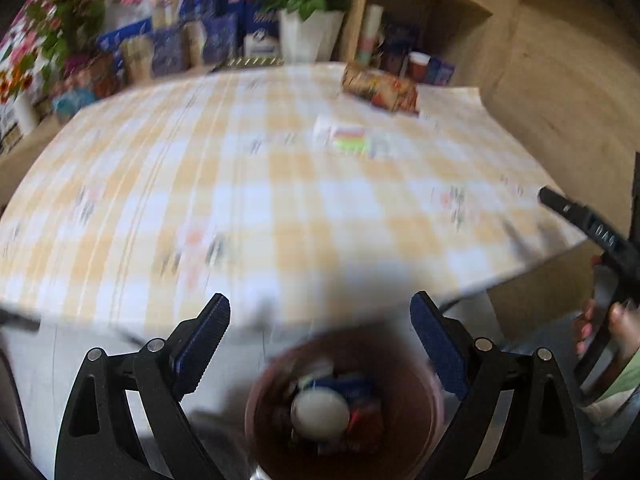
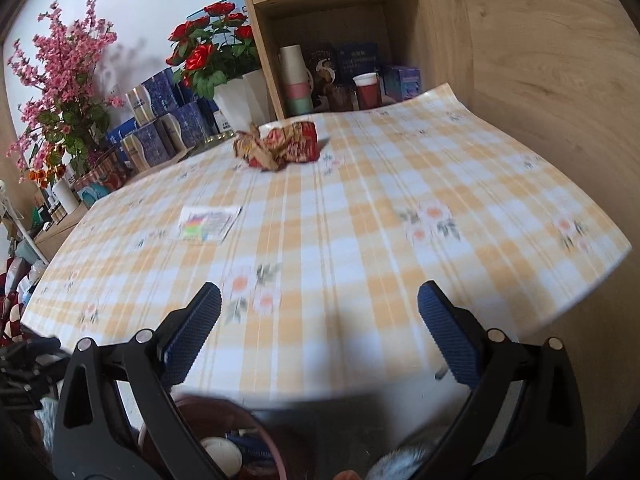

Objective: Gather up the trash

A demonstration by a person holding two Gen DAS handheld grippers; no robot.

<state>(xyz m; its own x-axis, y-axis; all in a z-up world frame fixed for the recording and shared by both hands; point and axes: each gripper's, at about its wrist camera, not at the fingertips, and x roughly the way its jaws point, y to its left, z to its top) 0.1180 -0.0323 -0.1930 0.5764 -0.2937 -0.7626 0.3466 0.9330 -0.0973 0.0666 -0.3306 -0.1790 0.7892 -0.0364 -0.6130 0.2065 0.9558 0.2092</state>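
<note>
Fingers first: my left gripper (image 1: pixel 320 312) has its blue pads (image 1: pixel 202 344) spread wide with nothing between them, and my right gripper (image 2: pixel 320 304) is equally agape and empty. I judge both are parted because each is free for a fresh pickup. The left hangs directly above the brown bin (image 1: pixel 416 396), which sits below the table's near edge so trash can drop straight in; a white cup (image 1: pixel 320 412) and some blue and red wrappers already lie inside. The right hovers over the near part of the checked tablecloth (image 2: pixel 360 208), aimed toward what remains. Left on the table are a crumpled red-and-tan wrapper (image 2: pixel 280 146) near the far edge and a flat white packet (image 2: pixel 208 222) with coloured print, well apart from it and nearer me. The left view is smeared by blur, so the packet's print is unreadable. The bin is cut off at the frame bottom in both views, and its deeper contents are hard to sort out.
</note>
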